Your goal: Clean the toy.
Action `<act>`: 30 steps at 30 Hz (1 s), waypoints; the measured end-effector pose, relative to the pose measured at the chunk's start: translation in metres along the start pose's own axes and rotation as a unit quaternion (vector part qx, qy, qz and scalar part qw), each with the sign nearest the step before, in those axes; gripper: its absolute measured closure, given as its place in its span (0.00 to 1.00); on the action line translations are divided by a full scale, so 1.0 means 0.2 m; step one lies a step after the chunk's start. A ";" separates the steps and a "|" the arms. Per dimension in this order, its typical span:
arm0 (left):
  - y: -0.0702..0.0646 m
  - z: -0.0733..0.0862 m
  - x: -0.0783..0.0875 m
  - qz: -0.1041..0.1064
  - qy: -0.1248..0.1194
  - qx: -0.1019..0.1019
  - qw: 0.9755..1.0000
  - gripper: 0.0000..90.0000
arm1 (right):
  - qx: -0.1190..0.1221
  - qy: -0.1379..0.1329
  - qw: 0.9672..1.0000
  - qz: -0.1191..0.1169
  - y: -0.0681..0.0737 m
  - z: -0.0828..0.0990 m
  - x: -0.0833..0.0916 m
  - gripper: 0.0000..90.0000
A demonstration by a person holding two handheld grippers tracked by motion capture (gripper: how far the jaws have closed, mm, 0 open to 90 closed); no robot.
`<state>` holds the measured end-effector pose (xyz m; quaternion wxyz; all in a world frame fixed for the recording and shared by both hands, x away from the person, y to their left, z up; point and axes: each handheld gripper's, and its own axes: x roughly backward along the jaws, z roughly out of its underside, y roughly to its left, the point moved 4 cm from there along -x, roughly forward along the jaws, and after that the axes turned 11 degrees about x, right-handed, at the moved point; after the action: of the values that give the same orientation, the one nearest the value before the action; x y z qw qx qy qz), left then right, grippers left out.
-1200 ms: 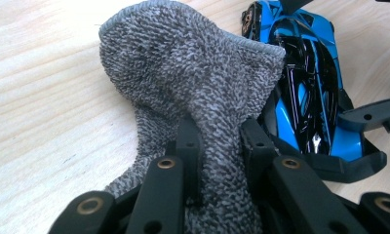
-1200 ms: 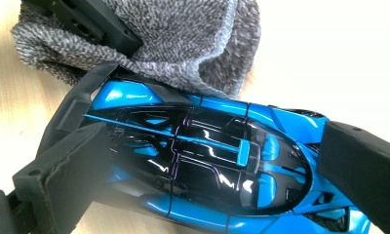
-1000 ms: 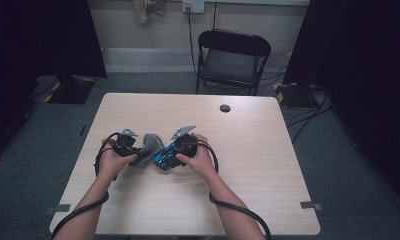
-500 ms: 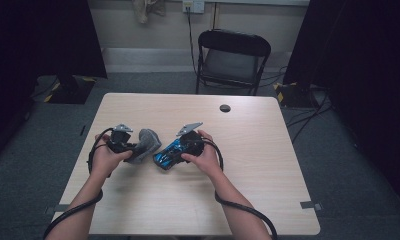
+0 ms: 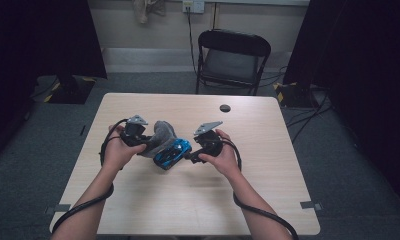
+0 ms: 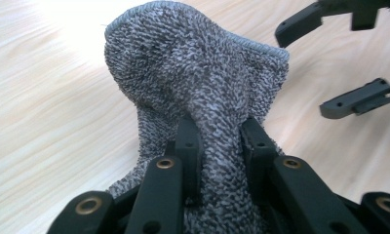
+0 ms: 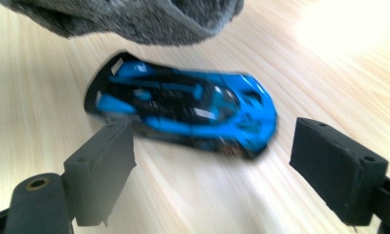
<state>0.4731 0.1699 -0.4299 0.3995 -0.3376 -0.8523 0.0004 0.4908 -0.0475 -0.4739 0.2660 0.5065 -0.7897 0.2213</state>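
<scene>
While the left hand-held gripper [image 6: 217, 141] pinches the soft, floppy sock [image 6: 198, 83], the right hand-held gripper [image 7: 212, 161], just narrowed yet gaping empty, fronts the hard, slick toy car [image 7: 183, 109]; grip its sides.

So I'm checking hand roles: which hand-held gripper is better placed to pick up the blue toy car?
Right. The right hand-held gripper stands open facing the blue toy car on the table; the left hand-held gripper is already shut on the grey cloth.

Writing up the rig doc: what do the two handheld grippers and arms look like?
Left gripper and right gripper are black, each topped by a grey three-cornered plate. The jaws are black linkages with screw holes, ending in blocky pads. A black cable trails along each forearm. Forearms bare, no sleeves.
</scene>
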 end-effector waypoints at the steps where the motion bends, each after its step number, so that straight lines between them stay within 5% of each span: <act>1: -0.03 -0.01 -0.01 0.003 0.003 -0.004 1.000 0.82 | -0.002 0.001 1.000 0.001 -0.01 0.02 0.02 0.18; 9: -0.22 -0.05 -0.13 0.033 0.013 -0.032 0.999 0.82 | 0.000 0.024 1.000 0.010 -0.04 0.16 0.14 0.18; 30: -0.58 -0.01 -0.52 0.078 0.046 -0.052 0.995 0.82 | -0.025 0.033 0.999 0.031 -0.14 0.37 0.44 0.18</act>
<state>0.4552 0.0198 -0.4681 0.4195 -0.4225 -0.8030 -0.0284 0.4726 -0.1634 -0.4711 0.2975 0.4674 -0.8012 0.2260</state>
